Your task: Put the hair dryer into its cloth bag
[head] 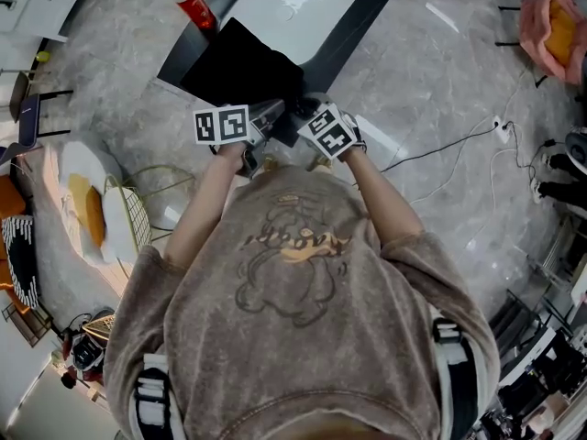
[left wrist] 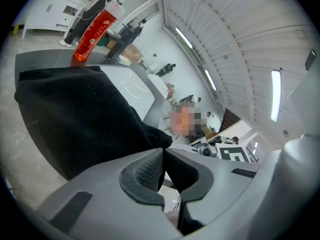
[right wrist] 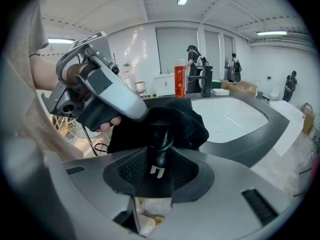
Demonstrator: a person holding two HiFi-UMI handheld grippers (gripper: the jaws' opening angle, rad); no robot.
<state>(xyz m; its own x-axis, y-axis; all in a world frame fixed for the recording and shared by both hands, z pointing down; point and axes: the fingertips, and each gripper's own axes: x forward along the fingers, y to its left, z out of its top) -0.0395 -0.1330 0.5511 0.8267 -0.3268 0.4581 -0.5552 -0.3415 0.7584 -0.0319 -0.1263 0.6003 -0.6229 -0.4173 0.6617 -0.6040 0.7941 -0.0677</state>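
Left gripper jaws pinch cloth bag; right gripper jaws clamp plug; dryer hidden.

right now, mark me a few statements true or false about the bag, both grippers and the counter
1. The left gripper is clamped on the black cloth bag. True.
2. The right gripper is empty. False: its jaws grip a black plug.
3. A red bottle stands on the counter beyond the bag. True.
4. The basin beside the bag is black. False: it is white.
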